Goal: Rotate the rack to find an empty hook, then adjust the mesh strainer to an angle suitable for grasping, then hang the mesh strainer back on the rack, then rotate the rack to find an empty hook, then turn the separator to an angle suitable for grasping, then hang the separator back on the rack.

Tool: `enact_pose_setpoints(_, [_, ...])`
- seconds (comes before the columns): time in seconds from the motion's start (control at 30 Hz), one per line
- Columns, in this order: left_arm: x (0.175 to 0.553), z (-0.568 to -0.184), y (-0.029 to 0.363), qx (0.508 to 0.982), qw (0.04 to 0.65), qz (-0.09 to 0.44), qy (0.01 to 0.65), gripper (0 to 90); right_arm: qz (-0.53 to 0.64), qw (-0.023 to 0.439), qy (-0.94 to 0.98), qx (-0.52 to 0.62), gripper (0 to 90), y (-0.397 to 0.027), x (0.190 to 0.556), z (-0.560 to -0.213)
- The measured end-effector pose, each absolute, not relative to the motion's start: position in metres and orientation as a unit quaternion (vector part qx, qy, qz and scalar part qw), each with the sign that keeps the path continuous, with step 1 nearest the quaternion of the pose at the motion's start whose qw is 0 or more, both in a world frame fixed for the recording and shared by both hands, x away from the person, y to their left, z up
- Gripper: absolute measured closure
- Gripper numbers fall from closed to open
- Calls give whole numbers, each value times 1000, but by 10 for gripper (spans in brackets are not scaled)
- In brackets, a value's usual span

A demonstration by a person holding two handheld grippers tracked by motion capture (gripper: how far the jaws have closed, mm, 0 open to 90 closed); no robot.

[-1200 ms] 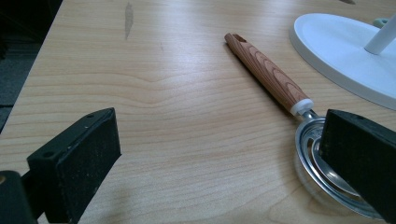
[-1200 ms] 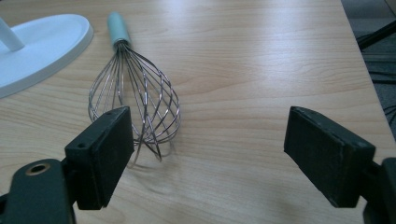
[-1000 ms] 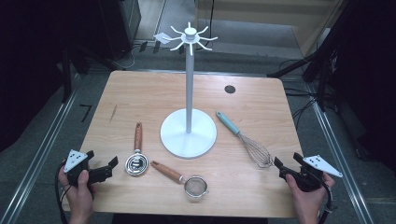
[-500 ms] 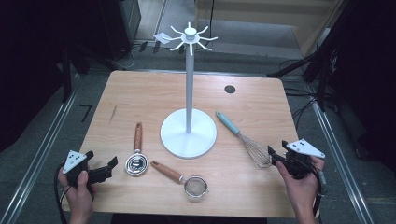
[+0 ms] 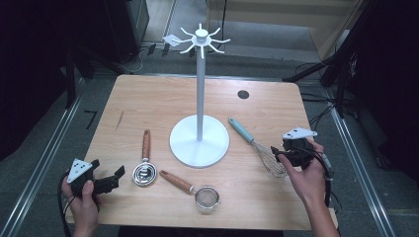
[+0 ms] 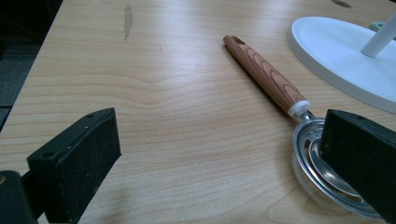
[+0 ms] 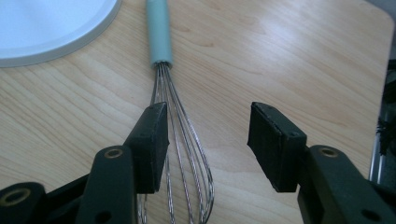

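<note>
A whisk (image 5: 262, 150) with a teal handle lies right of the white hook stand (image 5: 199, 89). My right gripper (image 5: 276, 153) hovers at the whisk's wire end, held by a hand. In the right gripper view my right gripper (image 7: 208, 126) is open; its jaws have just been closing, with nothing pressed between them. The whisk wires (image 7: 187, 135) run under the left jaw. My left gripper (image 5: 107, 169) rests open at the front left corner. In the left gripper view my left gripper (image 6: 219, 140) faces a wooden-handled round metal strainer (image 6: 266, 74).
A small mesh sieve (image 5: 206, 197) with a wooden handle lies near the front edge, right of the round strainer (image 5: 145, 170). The stand's wide white base (image 5: 199, 148) takes up the table's middle. A dark hole (image 5: 243, 94) sits in the tabletop at the back right.
My right gripper has moved up and left from the table's front right corner to the whisk's wire end, and its jaws have narrowed. The left gripper has stayed in place.
</note>
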State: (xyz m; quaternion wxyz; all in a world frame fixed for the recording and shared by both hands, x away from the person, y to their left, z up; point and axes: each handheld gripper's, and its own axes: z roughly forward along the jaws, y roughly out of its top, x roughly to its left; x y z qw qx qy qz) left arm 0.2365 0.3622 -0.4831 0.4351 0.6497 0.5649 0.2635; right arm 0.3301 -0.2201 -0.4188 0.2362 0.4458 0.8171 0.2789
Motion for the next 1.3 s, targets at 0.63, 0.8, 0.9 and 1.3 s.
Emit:
enact_pose_setpoints(0.63, [236,-483,363,649,437,261,566,0,180,141,877,423,449,-191,385,-421])
enact_pose_setpoints(0.8, [237,-483,363,647,439,261,566,0,155,117,885,423,519,-182,398,-421])
enact_pose_setpoints(0.9, [237,-483,363,647,439,261,566,0,145,105,889,422,505,-177,406,-421])
enact_pose_setpoints(1.3, [237,-483,363,650,439,258,564,0,124,57,892,432,505,-167,426,-425])
